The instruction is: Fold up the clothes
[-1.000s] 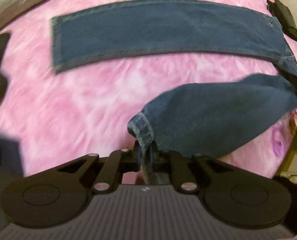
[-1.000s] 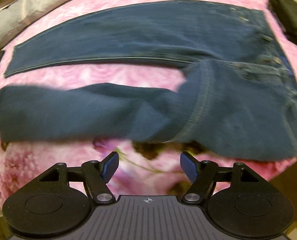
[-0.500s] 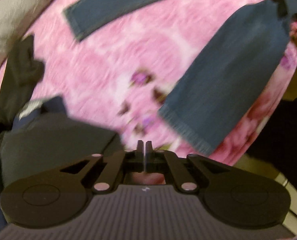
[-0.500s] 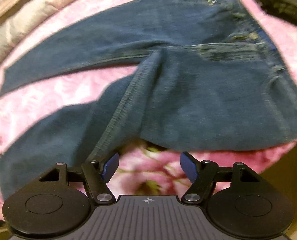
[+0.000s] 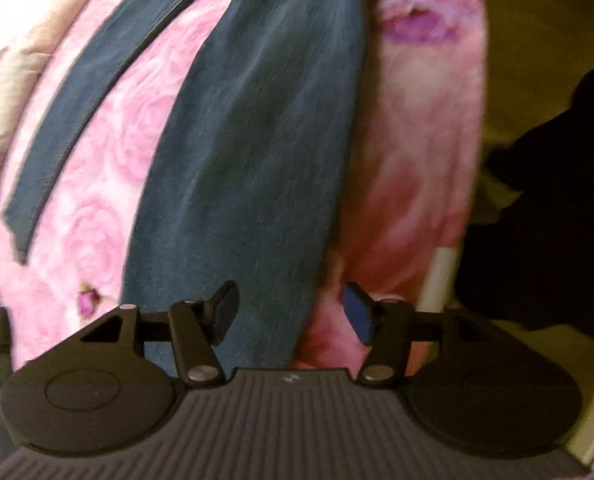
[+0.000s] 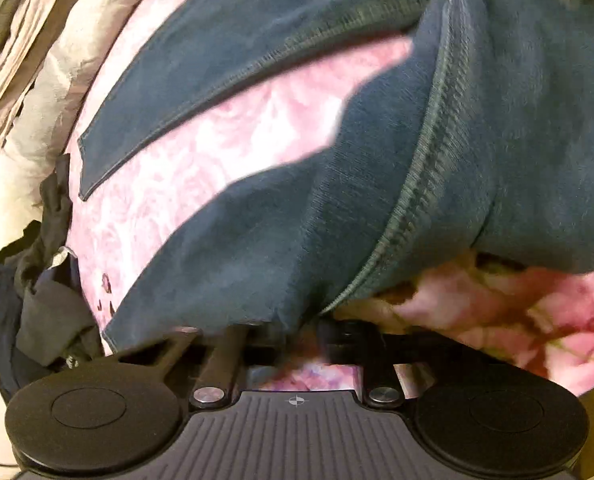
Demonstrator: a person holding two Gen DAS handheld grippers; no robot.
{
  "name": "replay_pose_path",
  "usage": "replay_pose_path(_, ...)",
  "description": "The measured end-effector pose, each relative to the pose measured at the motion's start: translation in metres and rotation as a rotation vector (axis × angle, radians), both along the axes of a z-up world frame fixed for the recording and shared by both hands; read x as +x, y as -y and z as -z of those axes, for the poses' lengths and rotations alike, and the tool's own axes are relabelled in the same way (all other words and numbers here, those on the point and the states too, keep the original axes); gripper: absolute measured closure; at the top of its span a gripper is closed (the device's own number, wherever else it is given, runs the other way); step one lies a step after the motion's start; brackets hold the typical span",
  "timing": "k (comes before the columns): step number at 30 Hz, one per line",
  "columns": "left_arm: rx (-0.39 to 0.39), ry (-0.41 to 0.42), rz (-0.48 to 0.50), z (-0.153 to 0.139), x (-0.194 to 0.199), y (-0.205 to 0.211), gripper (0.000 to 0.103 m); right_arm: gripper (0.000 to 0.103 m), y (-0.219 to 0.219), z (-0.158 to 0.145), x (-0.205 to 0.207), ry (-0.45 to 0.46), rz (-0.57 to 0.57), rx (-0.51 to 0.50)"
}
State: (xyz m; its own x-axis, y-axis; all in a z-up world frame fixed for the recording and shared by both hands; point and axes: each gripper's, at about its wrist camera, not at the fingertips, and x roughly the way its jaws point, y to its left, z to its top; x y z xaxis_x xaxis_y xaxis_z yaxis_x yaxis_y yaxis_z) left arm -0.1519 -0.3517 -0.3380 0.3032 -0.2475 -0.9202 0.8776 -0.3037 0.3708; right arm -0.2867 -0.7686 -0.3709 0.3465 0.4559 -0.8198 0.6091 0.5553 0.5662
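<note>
Blue jeans (image 5: 249,128) lie spread on a pink rose-print blanket (image 5: 105,152), with the two legs apart in a V. My left gripper (image 5: 292,315) hovers open over the lower end of the near leg and holds nothing. In the right wrist view the jeans (image 6: 377,184) fill the frame, their thick seam running down toward me. My right gripper (image 6: 287,334) is pushed up against the near edge of the denim. The cloth hangs over its fingertips and hides them.
A heap of dark clothes (image 6: 37,300) lies at the blanket's left edge. Crumpled beige bedding (image 6: 57,60) sits behind it. The blanket's edge drops off on the right in the left wrist view, beside a large dark shape (image 5: 557,200).
My left gripper let go of the leg hem, swung round and opened above the dropped leg. My right gripper moved in to the jeans' near edge, which now covers its fingertips.
</note>
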Motion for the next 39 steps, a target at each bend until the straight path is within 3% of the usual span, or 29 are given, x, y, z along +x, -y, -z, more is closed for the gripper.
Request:
replay_pose_path(3,-0.020,0.067,0.002,0.018,-0.013,0.000,0.049,0.096,0.013,-0.029,0.001,0.048,0.043,0.036)
replay_pose_path(4,-0.024,0.039,-0.032,0.008,0.000,0.003,0.060,0.097,0.018,-0.039,0.002,0.063,0.066,0.050)
replay_pose_path(5,-0.029,0.010,-0.067,-0.002,0.013,0.005,0.090,0.097,0.024,-0.049,0.004,0.075,0.087,0.059)
replay_pose_path(6,-0.034,-0.018,-0.101,-0.012,0.026,0.008,0.099,0.097,0.029,-0.059,0.006,0.087,0.109,0.068)
replay_pose_path(11,-0.058,-0.160,-0.273,-0.062,0.089,0.022,0.101,0.096,0.037,-0.095,0.057,0.139,0.071,-0.003)
replay_pose_path(15,-0.078,-0.274,-0.411,-0.102,0.141,0.034,0.101,0.096,0.024,-0.087,0.121,0.186,0.015,-0.112)
replay_pose_path(16,-0.082,-0.302,-0.445,-0.112,0.153,0.036,0.101,0.092,0.017,-0.080,0.134,0.198,0.000,-0.140)
replay_pose_path(18,-0.092,-0.359,-0.514,-0.132,0.179,0.042,0.101,0.072,0.001,-0.062,0.149,0.228,-0.038,-0.172)
replay_pose_path(19,-0.088,-0.381,-0.540,-0.137,0.192,0.045,0.101,0.038,-0.007,-0.056,0.148,0.237,-0.039,-0.179)
replay_pose_path(20,-0.062,-0.383,-0.546,-0.130,0.204,0.050,0.100,0.013,-0.013,-0.052,0.143,0.251,-0.031,-0.184)
replay_pose_path(21,-0.035,-0.386,-0.552,-0.123,0.216,0.055,0.100,0.011,-0.018,-0.050,0.130,0.272,-0.015,-0.181)
replay_pose_path(25,0.066,-0.387,-0.570,-0.094,0.263,0.075,0.099,0.011,-0.028,-0.045,0.065,0.252,0.030,-0.169)
replay_pose_path(28,0.088,-0.289,-0.540,-0.070,0.268,0.094,0.094,0.011,-0.020,-0.038,-0.005,0.153,0.116,-0.214)
replay_pose_path(29,0.088,-0.227,-0.504,-0.066,0.263,0.101,0.088,0.011,-0.014,-0.034,-0.026,0.099,0.153,-0.239)
replay_pose_path(33,0.087,0.010,-0.364,-0.049,0.241,0.128,0.087,0.011,0.026,-0.025,-0.112,-0.072,0.364,-0.360)
replay_pose_path(36,0.093,0.077,-0.299,-0.048,0.214,0.141,0.085,0.011,0.065,-0.023,-0.163,-0.126,0.541,-0.427)
replay_pose_path(39,0.084,0.043,-0.286,-0.050,0.168,0.163,0.083,0.011,0.106,-0.022,-0.205,-0.096,0.714,-0.464)
